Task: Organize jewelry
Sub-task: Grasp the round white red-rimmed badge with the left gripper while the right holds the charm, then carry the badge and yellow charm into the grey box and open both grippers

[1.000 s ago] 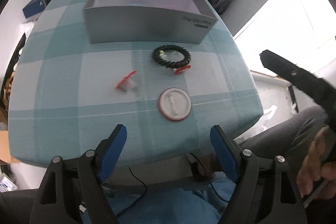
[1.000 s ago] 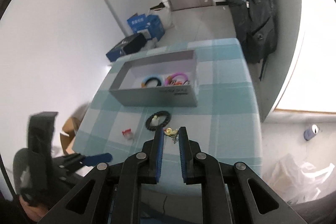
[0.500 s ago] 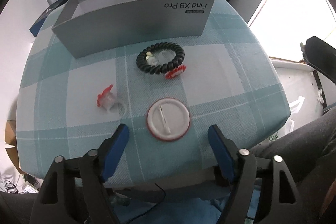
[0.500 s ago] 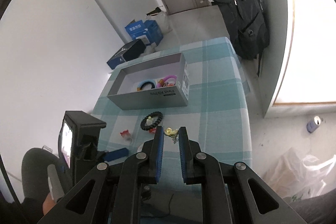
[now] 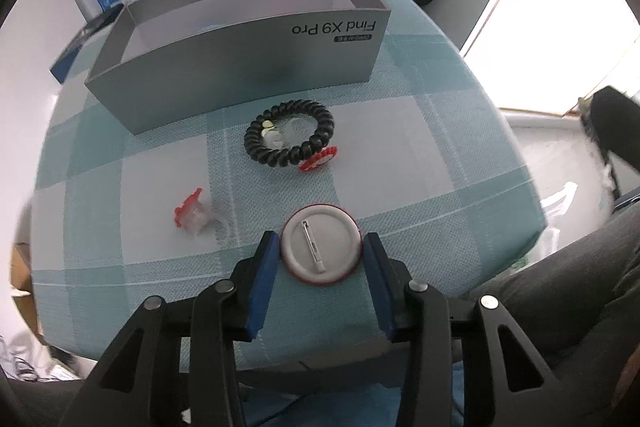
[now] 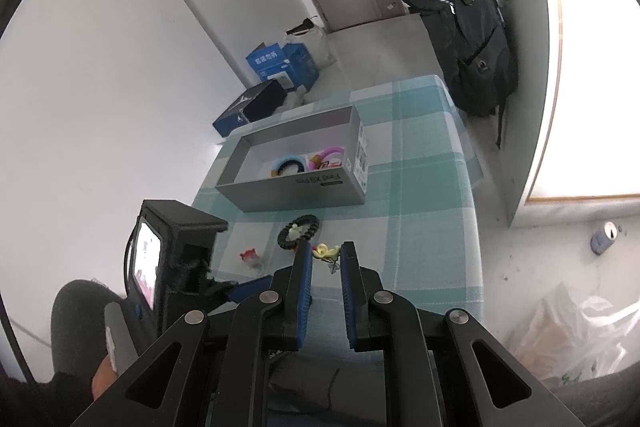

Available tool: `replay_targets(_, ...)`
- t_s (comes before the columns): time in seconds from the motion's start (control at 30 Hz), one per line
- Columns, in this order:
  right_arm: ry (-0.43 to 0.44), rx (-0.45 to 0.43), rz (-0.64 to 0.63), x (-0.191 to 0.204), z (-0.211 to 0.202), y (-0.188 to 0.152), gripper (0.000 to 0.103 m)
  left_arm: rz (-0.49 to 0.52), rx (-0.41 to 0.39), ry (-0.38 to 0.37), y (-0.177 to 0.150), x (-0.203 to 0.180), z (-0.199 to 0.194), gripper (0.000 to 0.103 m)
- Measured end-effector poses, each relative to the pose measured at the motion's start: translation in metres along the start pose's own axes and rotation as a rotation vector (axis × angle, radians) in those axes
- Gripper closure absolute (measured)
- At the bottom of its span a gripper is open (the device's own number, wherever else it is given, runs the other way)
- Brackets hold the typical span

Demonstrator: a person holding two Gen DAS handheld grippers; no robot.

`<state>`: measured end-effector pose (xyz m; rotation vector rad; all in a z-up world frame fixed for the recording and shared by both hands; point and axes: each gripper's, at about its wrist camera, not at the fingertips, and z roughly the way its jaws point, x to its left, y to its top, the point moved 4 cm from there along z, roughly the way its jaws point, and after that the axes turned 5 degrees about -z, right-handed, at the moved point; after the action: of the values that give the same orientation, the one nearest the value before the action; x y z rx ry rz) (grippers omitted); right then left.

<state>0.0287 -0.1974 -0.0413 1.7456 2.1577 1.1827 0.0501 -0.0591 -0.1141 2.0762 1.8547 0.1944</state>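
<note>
Teal-and-white checked woven cloth (image 5: 400,147) covers the table in my left wrist view. My left gripper (image 5: 319,247) has its blue pads either side of a round flat pin badge (image 5: 319,245), white back w/ metal pin bar and red rim; jaws have just been closing and the pads look to touch its edge on both sides. Beyond it lie a black coiled hair tie (image 5: 290,138), a small red toothed clip (image 5: 319,159) touching the tie, and a clear ring w/ red top (image 5: 192,214) to the left. Behind them stands a grey open cardboard box (image 5: 240,67), smooth matte walls, rectangular.

Right wrist view: my right gripper (image 6: 325,259) is held above the cloth, jaws drawn together as far as they go, a small yellow charm (image 6: 326,251) at the tips; can't tell if it's pinched. Same box (image 6: 296,187) farther off, w/ blue and pink rings inside.
</note>
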Motion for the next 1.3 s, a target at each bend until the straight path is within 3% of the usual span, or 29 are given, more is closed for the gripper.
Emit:
replay_targets(0.1, -0.002, 0.005, 0.003, 0.000, 0.001, 0.000, 0.090, -0.023, 0.003, -0.069, 0.001, 0.001, -0.006, 0.066)
replay_targets(0.3, 0.012, 0.022, 0.001, 0.004, 0.007, 0.002, 0.090, -0.060, -0.020, -0.138, -0.001, 0.009, -0.023, 0.066)
replay_targets(0.5, 0.018, 0.061, -0.014, 0.010, 0.019, 0.011, 0.090, -0.076, -0.088, -0.145, 0.008, 0.021, -0.051, 0.066)
replay_targets(0.8, 0.039, 0.044, -0.081, 0.031, 0.023, 0.048, 0.090, -0.129, -0.195, -0.121, 0.063, 0.055, -0.086, 0.066)
replay_targets(1.03, 0.055, 0.053, -0.119, 0.043, 0.042, 0.088, 0.090, -0.133, -0.200, -0.146, 0.098, 0.070, -0.088, 0.066)
replay_targets(1.3, 0.081, 0.094, -0.164, 0.046, 0.082, 0.117, 0.090, -0.167, -0.153, -0.205, 0.115, 0.080, -0.068, 0.066)
